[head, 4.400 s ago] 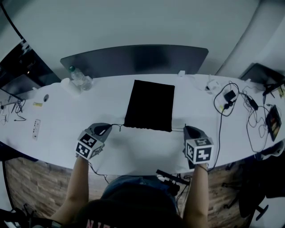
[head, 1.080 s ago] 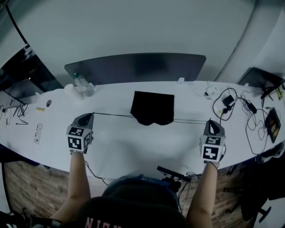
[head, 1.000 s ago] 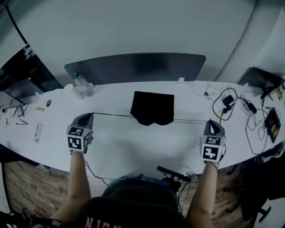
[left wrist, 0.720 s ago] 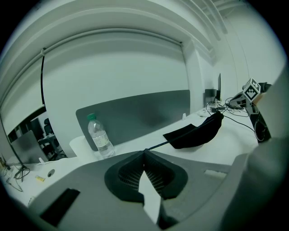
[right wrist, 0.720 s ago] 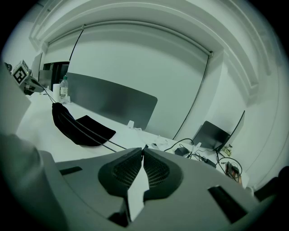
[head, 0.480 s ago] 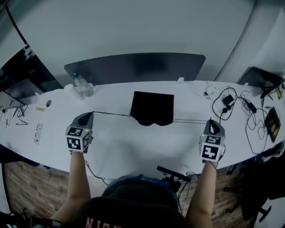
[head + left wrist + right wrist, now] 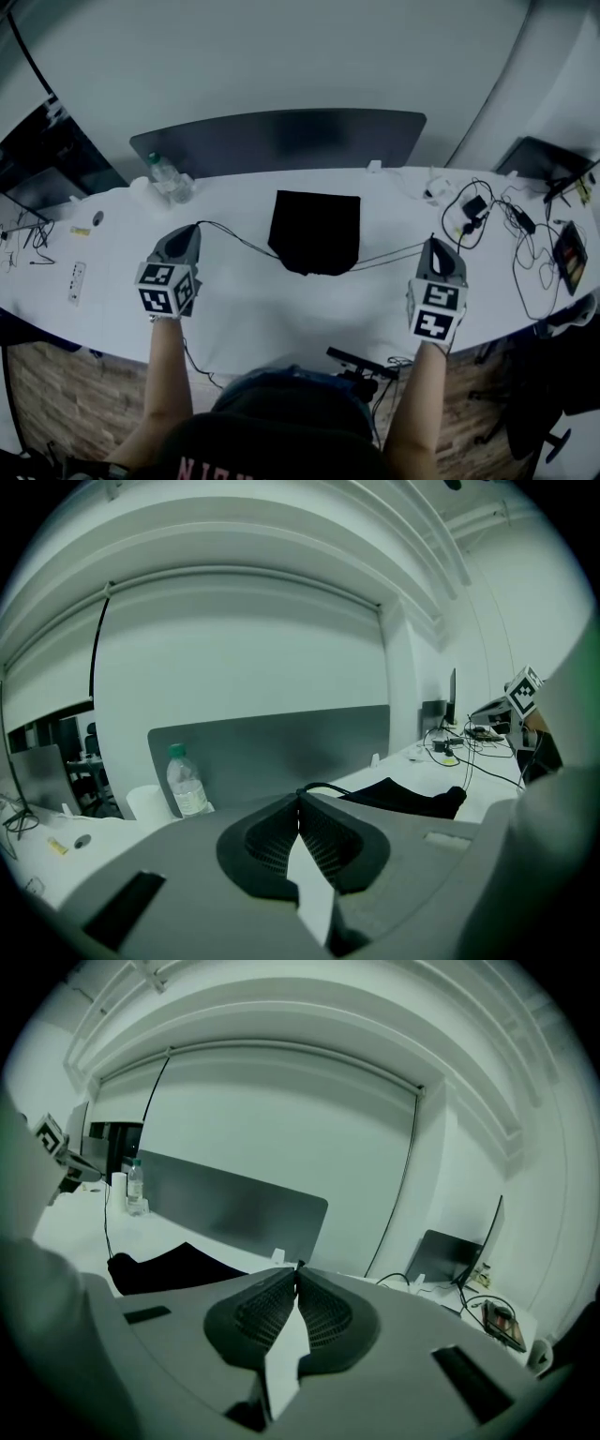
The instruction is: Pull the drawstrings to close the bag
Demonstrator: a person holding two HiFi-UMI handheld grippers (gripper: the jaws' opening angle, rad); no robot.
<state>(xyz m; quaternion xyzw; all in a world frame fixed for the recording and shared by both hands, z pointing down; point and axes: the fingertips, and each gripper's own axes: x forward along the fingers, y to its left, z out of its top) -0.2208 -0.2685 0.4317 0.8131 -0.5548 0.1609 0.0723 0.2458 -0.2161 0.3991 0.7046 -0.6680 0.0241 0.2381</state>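
Holding one cord apiece, the two grippers flank the black bag (image 7: 314,225), which lies flat near the middle of the white worktop (image 7: 281,319) with its gathered mouth on the edge nearest the person. The left gripper (image 7: 194,227) is to the bag's left and the right gripper (image 7: 430,242) to its right. Each is about level with the mouth and about equally far from it, so neither hand is clearly nearer. The left drawstring (image 7: 234,236) and the right drawstring (image 7: 394,255) leave the mouth's two corners and run sideways, away from the bag, along the line of the mouth. Both sag in shallow curves rather than lying straight, so any further tightening would seem to depend on each hand moving outward, directly away from the bag, to take up that slack. The mouth looks bunched and narrower than the far edge, which suggests the closing is well along. Both pairs of fingers (image 7: 330,836) are pressed together with no gap. Only the head view shows the course and slack of both cords. The left gripper view shows what the head view cannot: a dark loop of cord emerging at the pinched tips, with the bag low to the right. In the right gripper view the tips meet on only a dark speck, and the cord beyond them is hard to make out.
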